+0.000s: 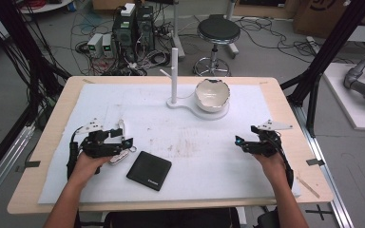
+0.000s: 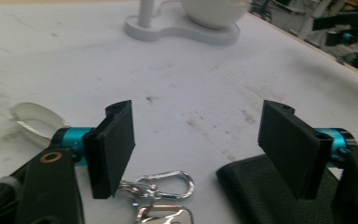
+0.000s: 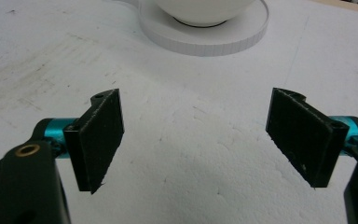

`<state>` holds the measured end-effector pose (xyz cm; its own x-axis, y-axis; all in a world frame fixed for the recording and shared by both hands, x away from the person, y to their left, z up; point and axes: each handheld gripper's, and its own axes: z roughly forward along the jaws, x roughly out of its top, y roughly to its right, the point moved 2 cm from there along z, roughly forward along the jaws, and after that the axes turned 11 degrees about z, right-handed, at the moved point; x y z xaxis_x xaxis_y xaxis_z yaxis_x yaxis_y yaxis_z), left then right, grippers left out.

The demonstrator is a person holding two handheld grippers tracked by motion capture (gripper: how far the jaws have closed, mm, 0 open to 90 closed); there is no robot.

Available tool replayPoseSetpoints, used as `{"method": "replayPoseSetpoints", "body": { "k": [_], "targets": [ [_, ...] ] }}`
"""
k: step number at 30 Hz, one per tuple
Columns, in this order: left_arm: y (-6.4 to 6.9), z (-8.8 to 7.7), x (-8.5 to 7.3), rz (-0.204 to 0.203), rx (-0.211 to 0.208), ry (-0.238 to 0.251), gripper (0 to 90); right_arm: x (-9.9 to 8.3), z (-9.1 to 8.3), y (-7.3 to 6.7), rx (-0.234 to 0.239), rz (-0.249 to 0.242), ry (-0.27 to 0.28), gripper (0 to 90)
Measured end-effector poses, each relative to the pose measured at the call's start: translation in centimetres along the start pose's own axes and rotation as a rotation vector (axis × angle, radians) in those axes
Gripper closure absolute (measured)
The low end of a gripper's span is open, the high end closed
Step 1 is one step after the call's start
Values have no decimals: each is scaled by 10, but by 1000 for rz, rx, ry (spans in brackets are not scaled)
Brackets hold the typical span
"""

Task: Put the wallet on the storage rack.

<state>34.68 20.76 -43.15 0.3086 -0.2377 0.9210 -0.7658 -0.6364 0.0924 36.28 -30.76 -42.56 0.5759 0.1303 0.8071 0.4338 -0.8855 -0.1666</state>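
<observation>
I take the white stand (image 1: 175, 76) with its round base and the white bowl (image 1: 212, 94) sitting on it as my landmark at the far middle of the bench (image 1: 47, 137), which is covered by a white sheet (image 1: 195, 142). My left gripper (image 1: 123, 137) sits near and to the left of the stand, well apart from it, and I see its jaws spread wide with nothing between them; in the left gripper view the gripper (image 2: 198, 140) hovers just above the sheet, with a silver carabiner and keys (image 2: 161, 191) lying just below its left-hand jaw and a black wallet (image 2: 261, 191) under its right-hand jaw. I cannot tell whether either jaw touches those things. From the high view the keys (image 1: 123, 156) lie just beside the left gripper on its near side, and the wallet (image 1: 148, 170) lies flat a little farther toward me, nearer than the stand and slightly left of it. A clear loop of tape (image 2: 35, 122) rests on the sheet beside the left gripper. My right gripper (image 1: 245, 140) is near and to the right of the stand, also well apart from it, jaws wide open and empty; in the right gripper view the gripper (image 3: 196, 140) looks over bare sheet toward the bowl (image 3: 200, 11) and base.
</observation>
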Motion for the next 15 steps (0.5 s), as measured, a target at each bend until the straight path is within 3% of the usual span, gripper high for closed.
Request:
{"method": "replayPoseSetpoints", "body": {
  "k": [3,4,5,6,9,15],
  "targets": [
    [8,9,-1,4,-65,-43,340,0,2,-1,3,0,-3,193],
    [8,9,-1,4,-65,-43,352,1,3,-1,4,-3,-5,193],
    [13,14,-1,14,-93,-73,362,1,3,0,6,-6,-5,193],
    [13,14,-1,14,-93,-73,364,1,3,-1,5,-5,-6,193],
    [21,27,-5,45,-105,-154,364,1,4,0,7,-3,-8,193],
    [23,35,-9,31,-106,-233,394,1,3,1,1,0,4,193]
  ]
}}
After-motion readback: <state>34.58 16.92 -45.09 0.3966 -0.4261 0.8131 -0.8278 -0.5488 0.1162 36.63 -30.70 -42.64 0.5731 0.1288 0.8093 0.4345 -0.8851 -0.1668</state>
